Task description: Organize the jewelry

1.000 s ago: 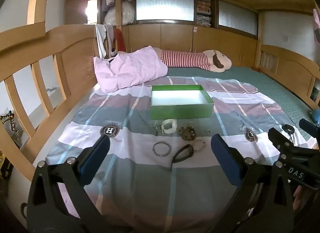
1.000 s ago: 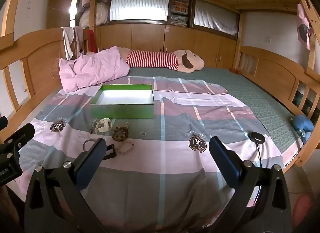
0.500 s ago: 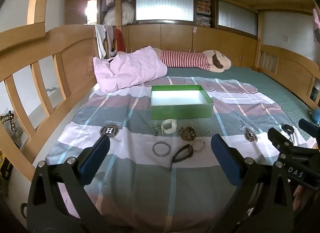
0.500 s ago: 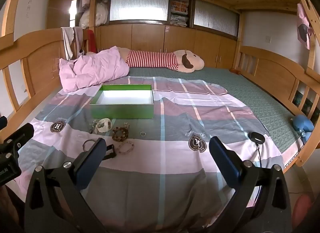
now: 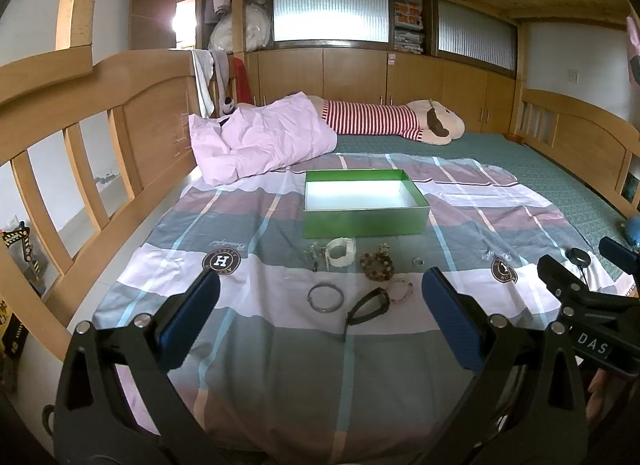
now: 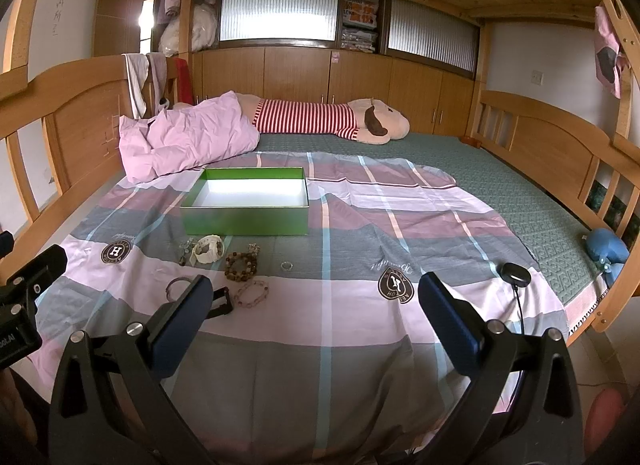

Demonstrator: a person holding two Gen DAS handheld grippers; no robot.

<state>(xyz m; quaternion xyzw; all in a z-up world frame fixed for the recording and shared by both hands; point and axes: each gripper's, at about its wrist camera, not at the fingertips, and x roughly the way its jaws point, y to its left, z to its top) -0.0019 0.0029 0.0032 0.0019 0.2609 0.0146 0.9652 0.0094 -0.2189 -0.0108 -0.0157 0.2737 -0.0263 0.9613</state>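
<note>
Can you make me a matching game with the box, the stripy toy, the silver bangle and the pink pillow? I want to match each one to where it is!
Things:
1. green box
2. striped plush toy
3. silver bangle
4. pink pillow

Places:
A. lying at the far end of the bed
B. closest to the left gripper
C. by the left bed rail
D. just behind the row of jewelry

Pairs: 1-D, 2-A, 3-B, 4-C

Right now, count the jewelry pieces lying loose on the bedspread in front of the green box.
7: silver charm piece, white bracelet, brown bead bracelet, small ring, metal bangle, black band, pink bead bracelet. Smaller pieces may be hidden.
</note>
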